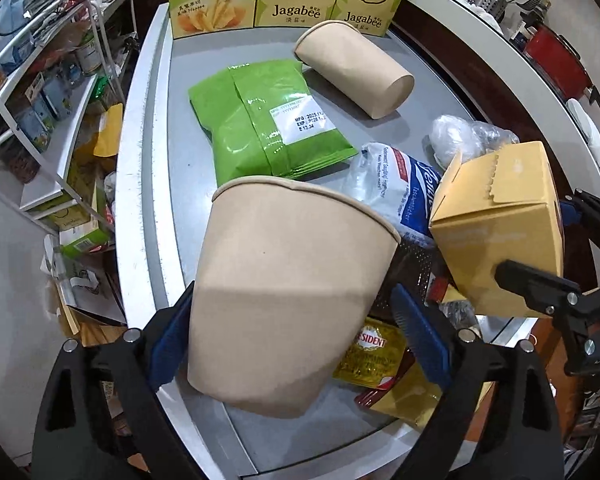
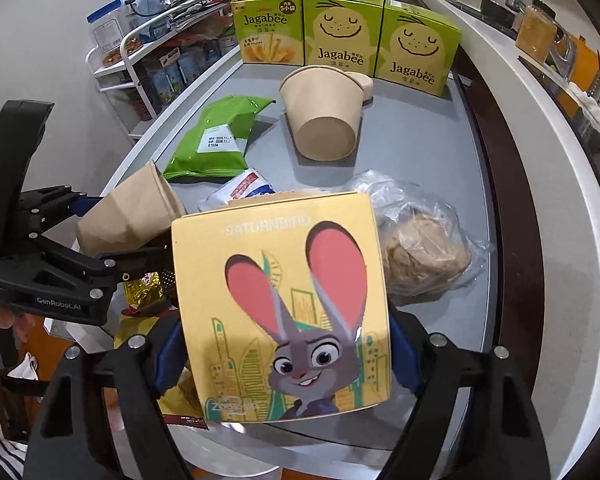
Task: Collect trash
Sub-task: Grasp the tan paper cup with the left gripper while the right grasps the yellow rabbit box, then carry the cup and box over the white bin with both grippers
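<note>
Your left tongs (image 1: 300,344) clamp a paper cup (image 1: 288,292) by its sides, raised off the bench (image 1: 204,60). Your right tongs (image 2: 284,364) grip the yellow box (image 2: 280,312) likewise. Ahead of both tongs lie another cup (image 2: 324,116), green pouch (image 1: 268,124) and bag (image 2: 420,244), uncollected.

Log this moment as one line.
left gripper: shut on paper cup | right gripper: shut on yellow rabbit box | both lifted over grey table | second cup lying down

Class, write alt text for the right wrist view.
The right tongs grip a yellow cartoon-rabbit box above a grey table. At left, the left tongs hold a paper cup; behind lie another paper cup, a green snack bag and three Jagabee boxes.
</note>
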A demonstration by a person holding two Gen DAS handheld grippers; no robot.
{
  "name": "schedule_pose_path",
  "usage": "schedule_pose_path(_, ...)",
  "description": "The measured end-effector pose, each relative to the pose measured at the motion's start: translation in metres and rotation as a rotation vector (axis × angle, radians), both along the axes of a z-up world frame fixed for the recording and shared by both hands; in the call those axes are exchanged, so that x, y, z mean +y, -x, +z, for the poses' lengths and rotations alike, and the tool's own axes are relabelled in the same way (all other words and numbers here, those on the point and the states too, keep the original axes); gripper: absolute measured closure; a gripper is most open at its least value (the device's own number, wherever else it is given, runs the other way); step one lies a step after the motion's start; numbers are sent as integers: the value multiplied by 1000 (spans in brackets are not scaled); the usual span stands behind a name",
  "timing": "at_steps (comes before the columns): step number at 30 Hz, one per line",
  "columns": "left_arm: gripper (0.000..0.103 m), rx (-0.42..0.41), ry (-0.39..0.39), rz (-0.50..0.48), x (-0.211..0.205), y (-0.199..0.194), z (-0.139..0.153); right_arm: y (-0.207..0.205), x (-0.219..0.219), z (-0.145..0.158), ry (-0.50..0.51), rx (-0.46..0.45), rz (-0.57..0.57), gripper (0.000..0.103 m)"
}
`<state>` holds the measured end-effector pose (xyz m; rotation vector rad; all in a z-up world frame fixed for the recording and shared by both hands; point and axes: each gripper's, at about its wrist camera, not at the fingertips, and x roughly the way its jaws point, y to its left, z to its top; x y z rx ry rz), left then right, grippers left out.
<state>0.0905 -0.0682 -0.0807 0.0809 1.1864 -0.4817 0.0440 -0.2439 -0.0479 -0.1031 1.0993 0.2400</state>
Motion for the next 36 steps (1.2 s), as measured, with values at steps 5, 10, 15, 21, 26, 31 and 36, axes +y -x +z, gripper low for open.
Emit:
schedule_pose_path(5,9,52,22,3,6,-6,-3,-1,-2,0,-8,0,-5,13)
schedule_pose_path(10,9,49,30,-28,6,-5,-5,-3,-2,-3,-21,14,-1,24)
schedule_pose_path(15,34,67,100,-38,8,-5,-1,-4,-2,2,-34,-5,-13,25)
schedule_pose_path(21,34,29,97,-41,5,-1,10,-3,-6,10,-46,-23,-31,25)
schedule_pose_path(26,34,-9,130,-14,12,3,27,1,-14,25,-80,-51,-67,25)
schedule_pose_path(31,34,-64,143,11,19,12,49,6,-24,46,-127,-86,-87,25)
schedule_pose_path(36,34,-102,155,56,29,26,68,19,-29,66,-163,-112,-91,25)
